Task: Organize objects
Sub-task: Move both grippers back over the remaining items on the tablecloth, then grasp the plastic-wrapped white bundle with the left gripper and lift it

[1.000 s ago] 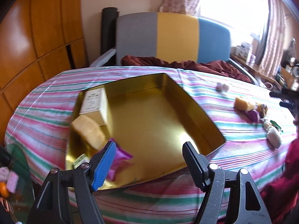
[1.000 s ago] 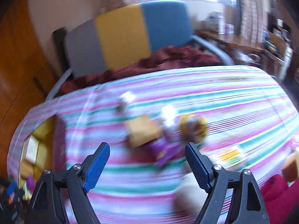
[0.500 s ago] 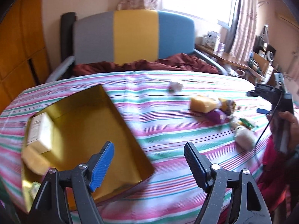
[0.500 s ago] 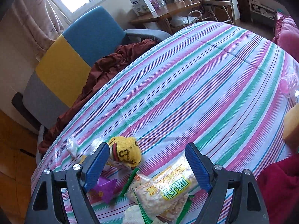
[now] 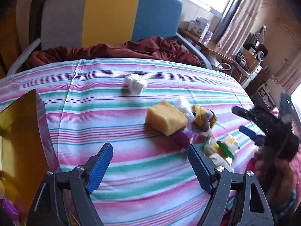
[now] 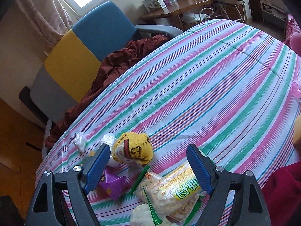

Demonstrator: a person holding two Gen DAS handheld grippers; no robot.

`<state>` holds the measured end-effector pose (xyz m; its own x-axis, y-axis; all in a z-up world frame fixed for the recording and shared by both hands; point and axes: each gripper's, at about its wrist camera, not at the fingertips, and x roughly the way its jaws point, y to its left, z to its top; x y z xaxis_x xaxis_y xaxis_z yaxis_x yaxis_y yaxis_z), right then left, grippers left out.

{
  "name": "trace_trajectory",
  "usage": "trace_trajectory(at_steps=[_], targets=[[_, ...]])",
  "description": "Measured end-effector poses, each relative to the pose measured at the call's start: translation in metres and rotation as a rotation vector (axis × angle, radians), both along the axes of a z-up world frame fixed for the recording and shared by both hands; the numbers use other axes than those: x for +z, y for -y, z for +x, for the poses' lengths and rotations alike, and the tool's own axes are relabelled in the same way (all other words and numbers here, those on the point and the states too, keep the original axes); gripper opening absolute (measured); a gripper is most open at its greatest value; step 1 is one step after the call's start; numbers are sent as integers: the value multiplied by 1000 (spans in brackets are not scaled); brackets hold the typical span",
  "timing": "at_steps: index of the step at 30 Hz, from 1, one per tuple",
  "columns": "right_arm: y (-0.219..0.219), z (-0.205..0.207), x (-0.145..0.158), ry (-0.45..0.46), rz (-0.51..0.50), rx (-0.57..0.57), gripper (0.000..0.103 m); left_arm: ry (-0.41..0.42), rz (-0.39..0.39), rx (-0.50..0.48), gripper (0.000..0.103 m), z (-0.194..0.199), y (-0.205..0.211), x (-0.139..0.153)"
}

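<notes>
Striped cloth (image 5: 150, 169) covers my table, a tricolour chair (image 5: 111, 13) behind it. My left gripper (image 5: 150, 162) hangs over bare cloth, jaws opening with nothing between them; the gold tin (image 5: 20, 131) sits at its left, a sponge (image 5: 165, 120) ahead. My right gripper (image 6: 148, 162) stands wide over a cracker pack (image 6: 169, 190), beside a yellow toy (image 6: 134, 148) and purple packet (image 6: 111, 186).

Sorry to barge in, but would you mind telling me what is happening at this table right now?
A person with a gripper in each hand is tidying loose items off a striped tablecloth into a gold tray. Neither gripper holds anything. The right gripper hangs open over a cracker packet, beside a yellow knitted toy and a purple wrapper. The left gripper, its jaws opening and empty, points at the cloth near a yellow sponge.
</notes>
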<state>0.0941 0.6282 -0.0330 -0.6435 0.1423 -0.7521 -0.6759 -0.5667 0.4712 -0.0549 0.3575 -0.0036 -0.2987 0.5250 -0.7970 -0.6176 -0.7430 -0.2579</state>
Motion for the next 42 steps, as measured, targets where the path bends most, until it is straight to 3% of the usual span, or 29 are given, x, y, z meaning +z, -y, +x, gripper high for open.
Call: trace_trajectory(at_steps=[5,12,16,25,27,28,29,34,42], targets=[[2,-3,-1,-14,-17,29,84,40,-5,81,82,-42,-8,-4],[8,-6,2,-35,-26,71,84,42,-37,98,80,-88,-34,-17],[10,-10,0,-36,-37,96,84,47,-26,100,68,-111,-56,-21],[9,-13,-5,-28,-61,108,84,28,-112,108,70,-155,-112,-53],[9,-15,-6,-21,-64,113,84,35,-147,113,67,-163,-119,-65],[8,-15,-6,-19,-65,113,84,41,-170,113,50,-165,-121,-72],[8,-14,-7,-18,-65,110,84,22,-195,118,37,-164,-121,-76],[0,-8,-8,-17,-70,65,84,-102,-233,76,35,-141,-109,-76],[-22,18,-13,-73,-139,-74,84,-116,-246,72,35,-78,-66,-74]])
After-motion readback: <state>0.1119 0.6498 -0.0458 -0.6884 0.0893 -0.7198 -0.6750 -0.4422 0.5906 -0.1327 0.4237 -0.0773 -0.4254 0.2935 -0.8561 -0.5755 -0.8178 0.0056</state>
